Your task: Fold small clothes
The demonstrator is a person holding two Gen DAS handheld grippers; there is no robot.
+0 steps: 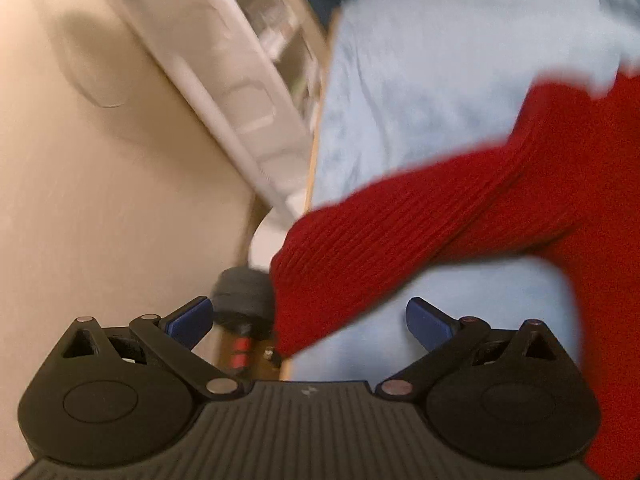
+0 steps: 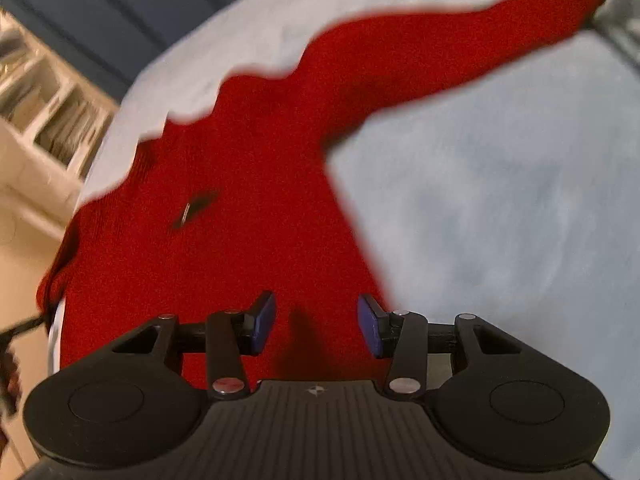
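A red knit sweater (image 2: 248,184) lies spread on a pale blue bed sheet (image 2: 500,200), one sleeve (image 2: 460,48) stretched toward the far right corner. In the left wrist view its other sleeve (image 1: 400,240) runs across the sheet (image 1: 420,100), with the cuff reaching the bed's left edge. My left gripper (image 1: 310,316) stands open wide, the cuff lying between its blue pads (image 1: 192,320) without touching them. My right gripper (image 2: 317,324) hovers over the sweater's lower part, partly open; its pads (image 2: 370,326) do not press the fabric.
The bed's wooden edge (image 1: 314,152) runs beside a beige floor (image 1: 100,200). A white shelf unit (image 1: 248,80) stands past it. A dark round object (image 1: 242,292) and a red-striped item (image 1: 240,352) sit by the edge. Grey bedding (image 2: 624,12) lies at the far right.
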